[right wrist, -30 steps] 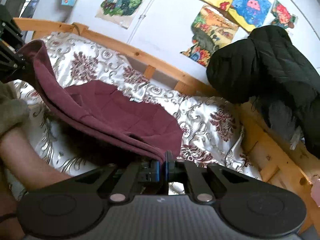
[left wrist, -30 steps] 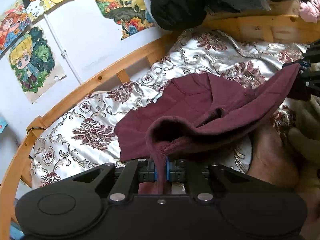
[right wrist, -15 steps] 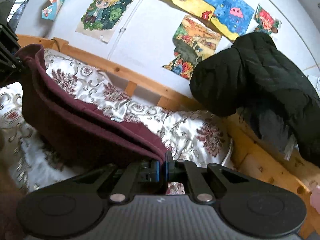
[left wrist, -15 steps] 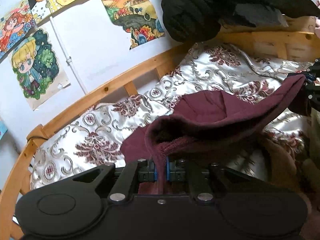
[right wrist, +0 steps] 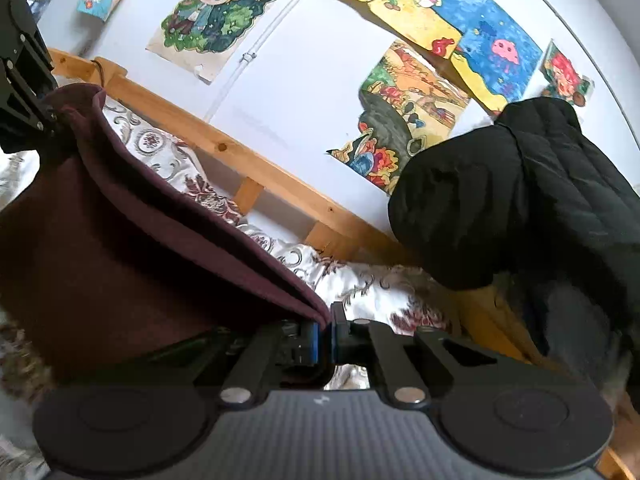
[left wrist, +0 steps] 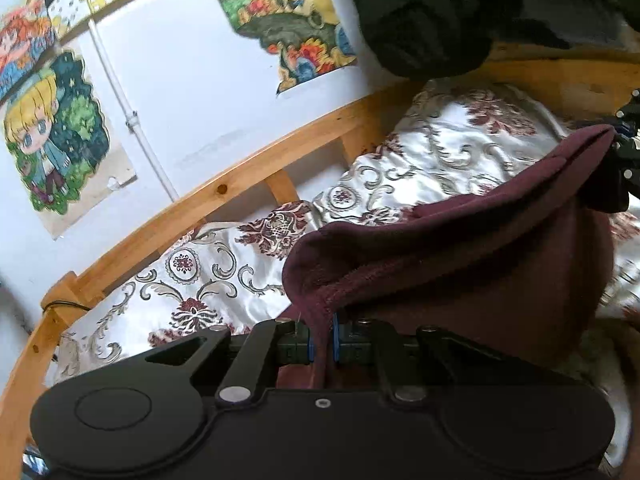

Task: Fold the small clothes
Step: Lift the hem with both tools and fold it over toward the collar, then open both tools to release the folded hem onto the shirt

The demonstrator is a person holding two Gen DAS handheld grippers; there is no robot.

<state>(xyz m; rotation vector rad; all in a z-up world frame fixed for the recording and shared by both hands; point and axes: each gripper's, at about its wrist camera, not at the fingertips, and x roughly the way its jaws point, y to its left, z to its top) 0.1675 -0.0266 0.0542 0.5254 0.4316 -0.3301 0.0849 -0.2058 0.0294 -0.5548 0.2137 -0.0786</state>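
A maroon fleece garment (left wrist: 460, 248) hangs stretched in the air between both grippers, above the bed. My left gripper (left wrist: 323, 340) is shut on one corner of it. My right gripper (right wrist: 325, 338) is shut on the opposite corner of the garment (right wrist: 120, 240). The right gripper also shows at the far right of the left wrist view (left wrist: 624, 152). The left gripper shows at the far left of the right wrist view (right wrist: 24, 92). The garment's lower part hangs down and hides the bed beneath it.
A bedspread (left wrist: 208, 272) with a white and maroon floral pattern covers the bed. A wooden bed rail (left wrist: 240, 184) runs along the wall. A black padded jacket (right wrist: 532, 200) hangs at the bed's end. Drawings (right wrist: 216, 16) are stuck on the white wall.
Both grippers have risen with the garment. It lay partly on the bedspread a second ago and now hangs off the bed between them.
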